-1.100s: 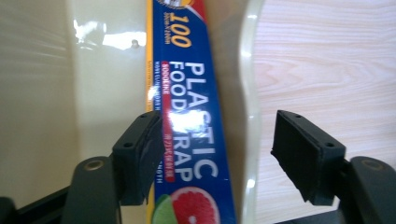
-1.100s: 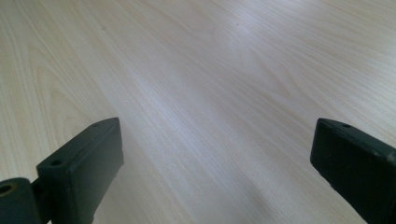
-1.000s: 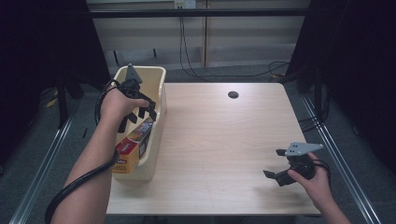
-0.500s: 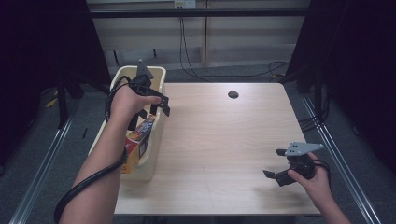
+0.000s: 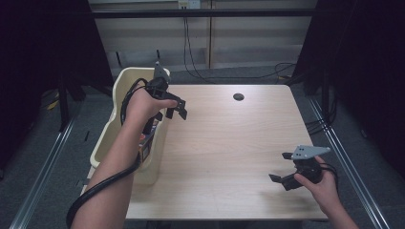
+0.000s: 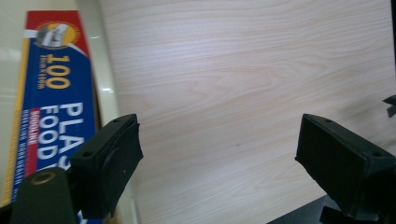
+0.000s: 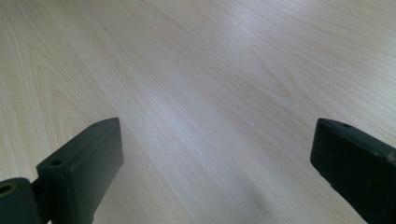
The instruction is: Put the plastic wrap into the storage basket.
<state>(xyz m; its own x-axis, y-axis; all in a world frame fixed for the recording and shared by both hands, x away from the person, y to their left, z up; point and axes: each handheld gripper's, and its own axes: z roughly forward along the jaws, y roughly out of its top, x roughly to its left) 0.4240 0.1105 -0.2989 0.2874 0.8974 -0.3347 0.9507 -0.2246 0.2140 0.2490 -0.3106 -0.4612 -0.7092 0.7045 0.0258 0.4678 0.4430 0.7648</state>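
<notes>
Near right: our right tool (image 5: 285, 168) rests on the surface (image 5: 229, 143), jaws spread, grasping nothing.
Left bin: the food wrap box (image 6: 51, 102) lies inside the cream bin (image 5: 125, 81).
Far left: our left tool (image 5: 175, 108) has just been opening, nothing between its jaws.
Advice: we should clear the bin rim before swinging away.

This looks like a lab recording bay: a bare wooden counter (image 5: 229, 143) boxed in by black curtains (image 5: 363, 71), metal floor rails (image 5: 43, 167), and cables (image 5: 200, 52) dangling down the back wall.
</notes>
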